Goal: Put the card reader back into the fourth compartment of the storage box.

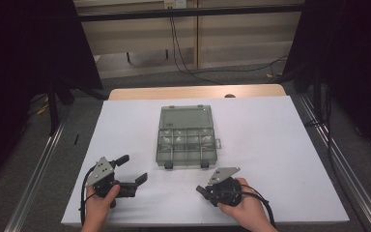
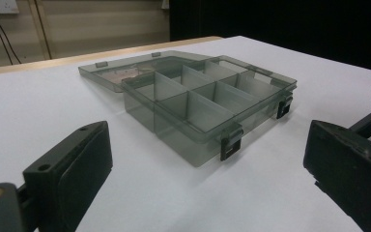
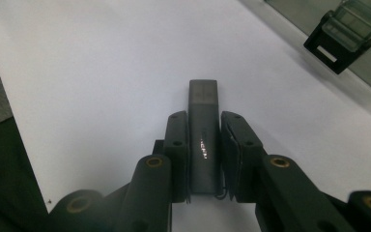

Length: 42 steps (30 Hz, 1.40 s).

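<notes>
A smoky see-through compartment box point(image 1: 187, 145) lies open in the middle of the white table point(image 1: 270, 145), its lid point(image 1: 184, 117) folded flat toward the far side. Its several compartments point(image 2: 207, 104) look empty. My left gripper point(image 1: 133, 169) rests at the near left, jaws wide apart with nothing between them, pointing at the box point(image 2: 205, 145). My right gripper point(image 1: 200, 189) sits at the near right, just in front of the box. In the right gripper view it point(image 3: 204, 126) is shut on a slim dark grey stick point(image 3: 204, 96), which juts out past the pads just above the table.
Two black latches point(image 1: 168, 165) hang off the box's near edge; one point(image 3: 340, 41) is close to my right gripper. A wooden strip point(image 1: 198, 92) borders the table's far side. Beyond it are floor cables point(image 1: 183, 58) and dark curtains on both sides.
</notes>
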Available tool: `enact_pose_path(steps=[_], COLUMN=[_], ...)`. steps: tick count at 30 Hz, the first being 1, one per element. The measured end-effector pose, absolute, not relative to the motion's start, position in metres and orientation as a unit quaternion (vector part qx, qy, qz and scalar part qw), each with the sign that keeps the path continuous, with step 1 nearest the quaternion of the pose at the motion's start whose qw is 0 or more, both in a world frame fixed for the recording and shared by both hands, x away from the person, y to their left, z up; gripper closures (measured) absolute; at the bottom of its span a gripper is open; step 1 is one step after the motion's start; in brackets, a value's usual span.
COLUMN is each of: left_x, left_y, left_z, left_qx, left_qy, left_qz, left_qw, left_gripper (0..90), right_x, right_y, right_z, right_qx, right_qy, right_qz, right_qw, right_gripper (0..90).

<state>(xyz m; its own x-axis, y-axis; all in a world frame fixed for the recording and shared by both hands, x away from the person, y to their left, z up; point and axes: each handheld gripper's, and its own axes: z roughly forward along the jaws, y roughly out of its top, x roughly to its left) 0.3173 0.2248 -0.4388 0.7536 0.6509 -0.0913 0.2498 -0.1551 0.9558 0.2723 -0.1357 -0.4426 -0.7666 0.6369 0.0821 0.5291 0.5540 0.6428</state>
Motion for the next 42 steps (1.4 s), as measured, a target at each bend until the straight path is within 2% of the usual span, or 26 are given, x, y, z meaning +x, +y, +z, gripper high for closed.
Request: enact_pose_path(steps=[25, 42], left_x=[0.314, 0.314], left_y=[0.228, 0.229], left_z=[-0.437, -0.437], left_qx=[0.734, 0.732], left_qy=[0.309, 0.308], left_qz=[0.177, 0.178], left_qw=[0.579, 0.582], left_gripper=[3.5, 3.5], right_x=[0.283, 0.289], right_y=[-0.147, -0.145], right_z=[-0.431, -0.417], right_qx=[0.339, 0.332], right_qy=[0.866, 0.867], right_qz=[0.364, 0.367], right_qw=[0.052, 0.053], right_gripper=[74.2, 74.2])
